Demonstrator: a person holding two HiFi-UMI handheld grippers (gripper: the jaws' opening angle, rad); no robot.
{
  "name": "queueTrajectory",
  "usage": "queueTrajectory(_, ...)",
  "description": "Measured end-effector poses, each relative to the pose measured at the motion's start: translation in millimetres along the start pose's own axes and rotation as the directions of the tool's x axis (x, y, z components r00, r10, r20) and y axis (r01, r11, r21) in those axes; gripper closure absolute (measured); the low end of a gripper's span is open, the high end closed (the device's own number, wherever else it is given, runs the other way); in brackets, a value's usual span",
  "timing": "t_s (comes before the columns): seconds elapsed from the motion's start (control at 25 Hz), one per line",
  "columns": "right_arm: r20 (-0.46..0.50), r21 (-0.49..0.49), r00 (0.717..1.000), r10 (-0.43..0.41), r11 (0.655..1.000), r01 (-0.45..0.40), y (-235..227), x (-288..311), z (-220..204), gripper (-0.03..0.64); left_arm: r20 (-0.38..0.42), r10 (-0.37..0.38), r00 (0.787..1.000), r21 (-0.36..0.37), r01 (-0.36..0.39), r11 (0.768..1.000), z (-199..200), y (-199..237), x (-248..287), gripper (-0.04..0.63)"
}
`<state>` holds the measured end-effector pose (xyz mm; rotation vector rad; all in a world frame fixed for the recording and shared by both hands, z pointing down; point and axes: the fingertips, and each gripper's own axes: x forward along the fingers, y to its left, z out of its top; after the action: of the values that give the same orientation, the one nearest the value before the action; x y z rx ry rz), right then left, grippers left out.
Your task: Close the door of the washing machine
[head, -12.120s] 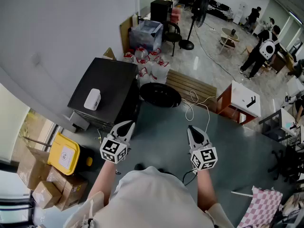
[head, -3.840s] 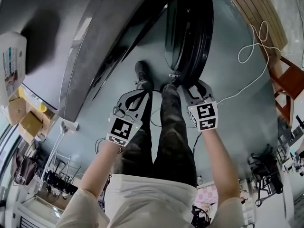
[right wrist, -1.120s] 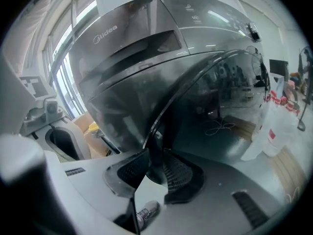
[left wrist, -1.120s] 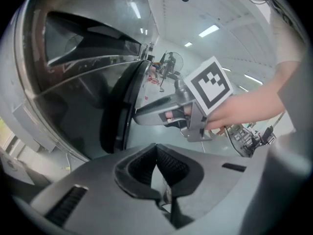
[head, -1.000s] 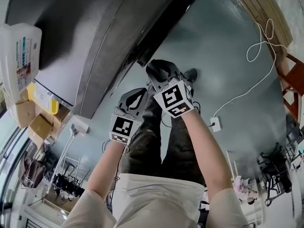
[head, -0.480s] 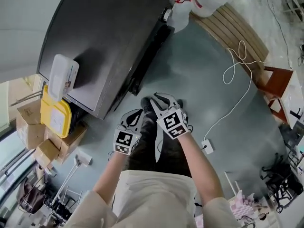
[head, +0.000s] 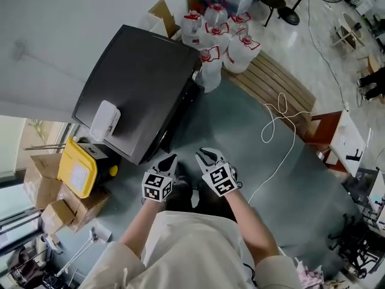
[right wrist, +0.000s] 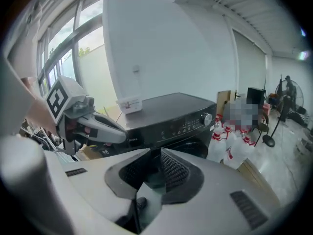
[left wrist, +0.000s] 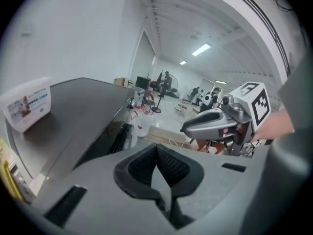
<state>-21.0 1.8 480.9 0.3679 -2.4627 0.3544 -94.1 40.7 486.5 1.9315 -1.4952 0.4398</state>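
Observation:
The black washing machine (head: 135,86) stands at the upper left of the head view, its front (head: 180,110) flush with no door swung out. In the right gripper view the round door (right wrist: 193,148) lies shut under the control panel (right wrist: 186,124). Both grippers hang in the air near my body, apart from the machine. My left gripper (head: 166,161) (left wrist: 156,148) is shut and empty. My right gripper (head: 208,156) (right wrist: 154,153) keeps a narrow gap; its jaws have just been closing with nothing between them.
A white detergent box (head: 105,120) lies on the machine's top. Several water jugs (head: 222,38) stand beside it, next to a wooden pallet (head: 271,83). A white cable (head: 280,119) trails over the grey floor. A yellow bin (head: 77,173) and cardboard boxes (head: 45,209) sit at the left.
Both grippers have risen from low beside the machine's front to chest height. The head view has pulled up and back, so the whole machine now shows.

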Motion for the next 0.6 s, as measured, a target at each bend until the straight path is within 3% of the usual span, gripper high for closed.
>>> queueTrajectory(0.24,0.136,0.026,0.988,-0.067,0.998,0.064,-13,-61,53,0.537,0.072,-0.009,0.997,0.073,0.004,0.997,50,-25,-29,0.586)
queueTrajectory(0.44,0.211,0.076,0.972,-0.108,0.993,0.094,-27,-107,94,0.537,0.148,-0.053,0.988,0.055,0.045,0.997,90,-44,-49,0.586)
queueTrajectory(0.6,0.260,0.099,0.955,-0.144,0.988,0.122,-27,-142,123,0.537,0.198,-0.050,0.979,0.092,0.032,0.995,118,-48,-79,0.586)
